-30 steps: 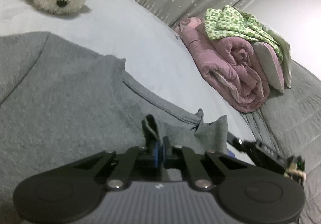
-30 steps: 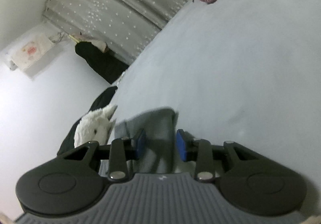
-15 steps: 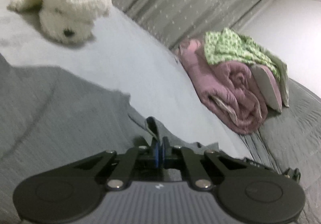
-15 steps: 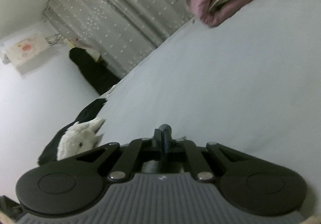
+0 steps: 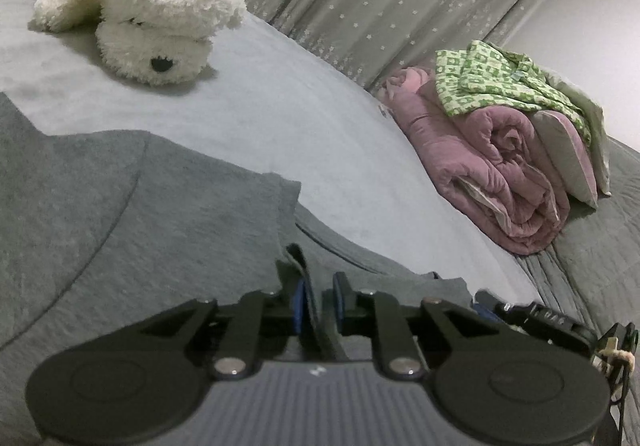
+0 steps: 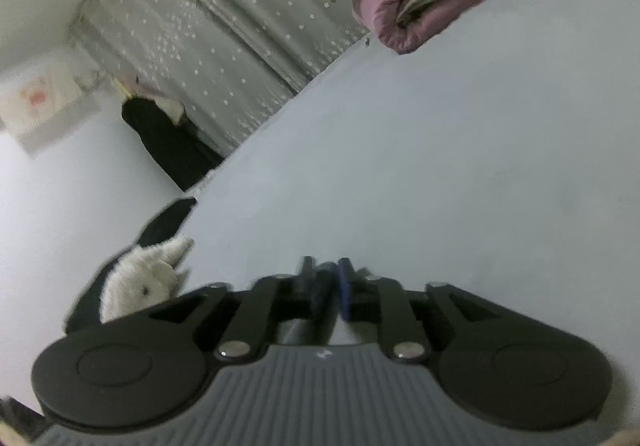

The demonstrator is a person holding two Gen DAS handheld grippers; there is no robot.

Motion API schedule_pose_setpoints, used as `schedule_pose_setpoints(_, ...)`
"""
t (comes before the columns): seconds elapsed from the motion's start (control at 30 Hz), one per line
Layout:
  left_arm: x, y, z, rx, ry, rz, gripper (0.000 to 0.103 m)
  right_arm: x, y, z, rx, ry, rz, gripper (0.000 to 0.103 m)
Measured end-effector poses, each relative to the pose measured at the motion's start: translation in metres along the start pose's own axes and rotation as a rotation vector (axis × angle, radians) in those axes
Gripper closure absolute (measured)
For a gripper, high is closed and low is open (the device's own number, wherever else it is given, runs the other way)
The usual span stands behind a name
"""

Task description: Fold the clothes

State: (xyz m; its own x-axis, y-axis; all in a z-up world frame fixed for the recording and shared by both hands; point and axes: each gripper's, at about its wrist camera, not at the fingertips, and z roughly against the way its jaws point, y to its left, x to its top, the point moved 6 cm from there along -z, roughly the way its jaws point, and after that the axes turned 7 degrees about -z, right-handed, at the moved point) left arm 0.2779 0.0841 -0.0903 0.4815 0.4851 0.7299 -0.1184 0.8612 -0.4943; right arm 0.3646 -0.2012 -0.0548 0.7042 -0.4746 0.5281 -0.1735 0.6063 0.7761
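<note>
- Both my grippers were pinched shut half a second ago; now the left gripper is opening, with a fold of the grey garment still standing between its blue pads but no longer squeezed.
- The right gripper is opening too (blurred; I cannot tell whether any cloth remains in the gap).
- I read this as letting go after laying a fold, so that fold looks placed.
- The garment lies flat on the bed, near me, well apart from the plush dog and pink quilt.
- Its long axis seems to run leftward, out of view; I cannot tell which end points where.
</note>
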Motion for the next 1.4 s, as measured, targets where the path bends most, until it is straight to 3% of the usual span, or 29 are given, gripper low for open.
schedule_pose_setpoints(0.03, 0.0, -0.003, -0.001, 0.001, 0.002, -0.007, 0.088, 0.001, 0.0, 0.001, 0.019, 0.001, -0.013, 0.061)
schedule_pose_setpoints(0.27, -0.001, -0.006, -0.002, -0.003, 0.004, -0.019, 0.081, -0.004, 0.019, 0.002, 0.018, 0.037, 0.047, 0.061)
schedule_pose_setpoints(0.4, -0.002, -0.008, -0.003, 0.001, 0.005, -0.032, 0.081, -0.012, 0.02, -0.006, -0.043, 0.076, 0.092, 0.061)
schedule_pose_setpoints(0.6, -0.004, -0.006, -0.006, -0.012, 0.006, -0.037, 0.08, -0.019, 0.016, 0.005, -0.066, 0.061, 0.094, 0.061)
schedule_pose_setpoints(0.83, -0.016, -0.003, 0.008, -0.091, 0.001, 0.0, 0.062, -0.056, 0.018, 0.056, -0.1, 0.109, 0.162, 0.06)
schedule_pose_setpoints(1.03, -0.038, -0.007, 0.041, -0.105, 0.026, 0.024, 0.059, -0.088, 0.012, 0.108, -0.106, 0.182, 0.017, 0.059)
schedule_pose_setpoints(1.17, -0.064, -0.016, 0.077, -0.091, 0.061, -0.009, 0.057, -0.109, 0.012, 0.144, -0.118, 0.201, -0.069, 0.059)
schedule_pose_setpoints(1.4, -0.107, -0.021, 0.143, -0.127, 0.107, 0.052, 0.055, -0.14, 0.012, 0.202, -0.145, 0.207, -0.197, 0.06)
